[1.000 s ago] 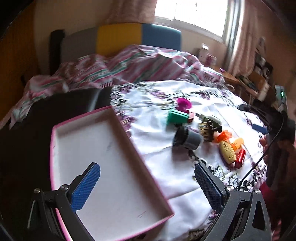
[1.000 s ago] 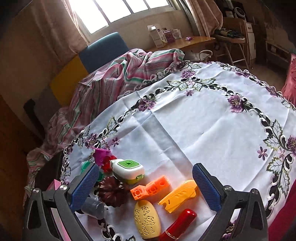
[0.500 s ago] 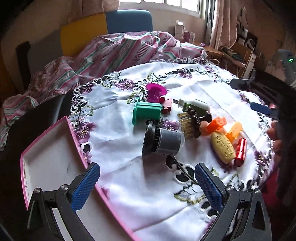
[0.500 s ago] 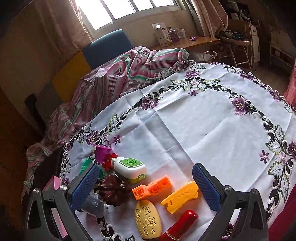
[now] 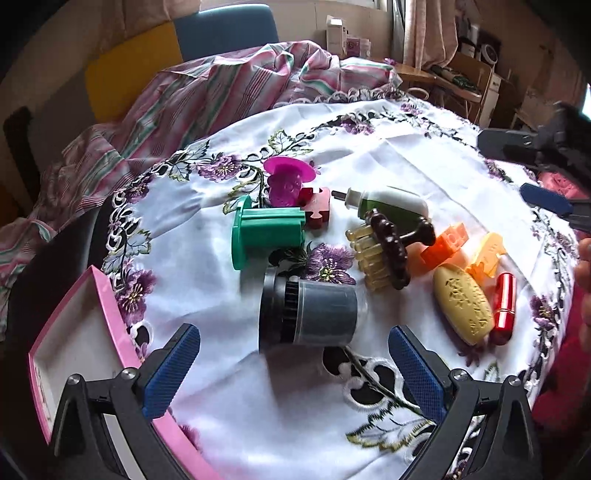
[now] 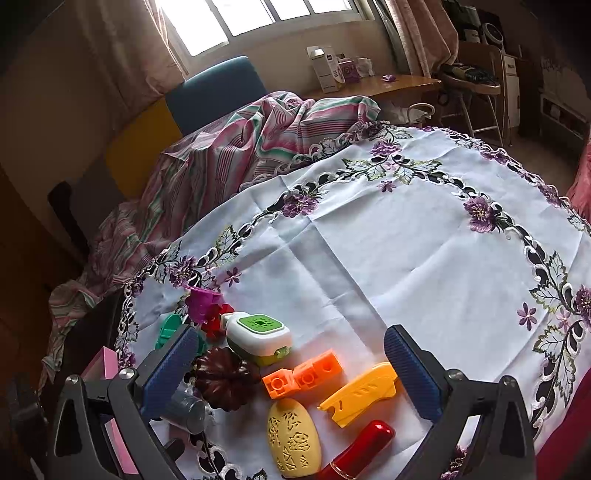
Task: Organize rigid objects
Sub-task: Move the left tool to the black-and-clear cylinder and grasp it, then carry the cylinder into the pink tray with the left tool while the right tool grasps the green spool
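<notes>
While daylight is coming through the window (image 6: 251, 18), the round surface (image 6: 406, 251) is being covered by a white tablecloth embroidered with purple flowers; a striped cloth (image 6: 236, 147) is draped behind it, and a wooden desk (image 6: 380, 83) is carrying small boxes whose print cannot be read. A pink-rimmed box (image 5: 70, 354) is sitting at the surface's left edge. Grouped near it are a grey cylinder (image 5: 314, 314), green spool (image 5: 266, 232), magenta strainer (image 5: 286, 181), brown brush (image 5: 388, 251), orange block (image 6: 303, 373), yellow embossed oval (image 6: 293, 439) and red tube (image 6: 354, 454). The left gripper (image 5: 295, 369) is being held wide apart and empty just before the cylinder. The right gripper (image 6: 288, 373) is hovering, equally spread and empty, over the toys.
</notes>
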`<action>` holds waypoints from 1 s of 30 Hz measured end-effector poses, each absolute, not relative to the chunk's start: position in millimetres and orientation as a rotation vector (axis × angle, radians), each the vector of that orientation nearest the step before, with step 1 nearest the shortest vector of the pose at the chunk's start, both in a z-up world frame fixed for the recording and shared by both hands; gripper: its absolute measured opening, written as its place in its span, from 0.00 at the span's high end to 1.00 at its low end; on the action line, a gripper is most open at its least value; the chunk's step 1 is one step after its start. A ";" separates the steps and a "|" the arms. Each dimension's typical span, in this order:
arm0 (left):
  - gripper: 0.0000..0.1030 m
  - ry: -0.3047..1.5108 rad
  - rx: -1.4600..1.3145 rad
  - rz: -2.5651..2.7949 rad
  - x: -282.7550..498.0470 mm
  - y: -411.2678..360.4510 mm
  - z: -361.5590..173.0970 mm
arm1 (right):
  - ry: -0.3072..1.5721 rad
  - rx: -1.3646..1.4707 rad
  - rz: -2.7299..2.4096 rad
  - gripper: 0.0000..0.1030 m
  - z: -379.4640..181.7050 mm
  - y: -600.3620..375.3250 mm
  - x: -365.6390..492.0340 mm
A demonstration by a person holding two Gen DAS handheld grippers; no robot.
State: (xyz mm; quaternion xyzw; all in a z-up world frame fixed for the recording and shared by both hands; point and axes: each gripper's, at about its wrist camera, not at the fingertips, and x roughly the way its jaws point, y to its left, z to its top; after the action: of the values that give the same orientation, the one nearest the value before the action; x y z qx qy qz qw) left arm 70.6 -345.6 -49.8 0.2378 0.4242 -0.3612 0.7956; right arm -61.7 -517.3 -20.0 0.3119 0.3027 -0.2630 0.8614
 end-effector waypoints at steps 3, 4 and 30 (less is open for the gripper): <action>0.00 0.936 0.506 -0.777 77.7 -349.3 -56.2 | 0.639 0.654 -0.548 0.00 -20.3 -516.9 -60.4; 0.00 0.938 0.509 -0.774 79.9 -350.8 -58.0 | 0.638 0.653 -0.547 0.00 -20.3 -516.8 -60.2; 0.37 0.898 0.279 -0.754 46.6 -278.3 -27.5 | 0.725 0.550 -0.463 0.01 -26.0 -494.8 -39.4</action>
State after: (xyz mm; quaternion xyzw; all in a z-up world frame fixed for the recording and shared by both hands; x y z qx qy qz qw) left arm 46.6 -278.3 -27.5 0.1312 0.4222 -0.3546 0.8239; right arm -39.4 -494.8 -26.0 0.2630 0.3471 -0.2217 0.8724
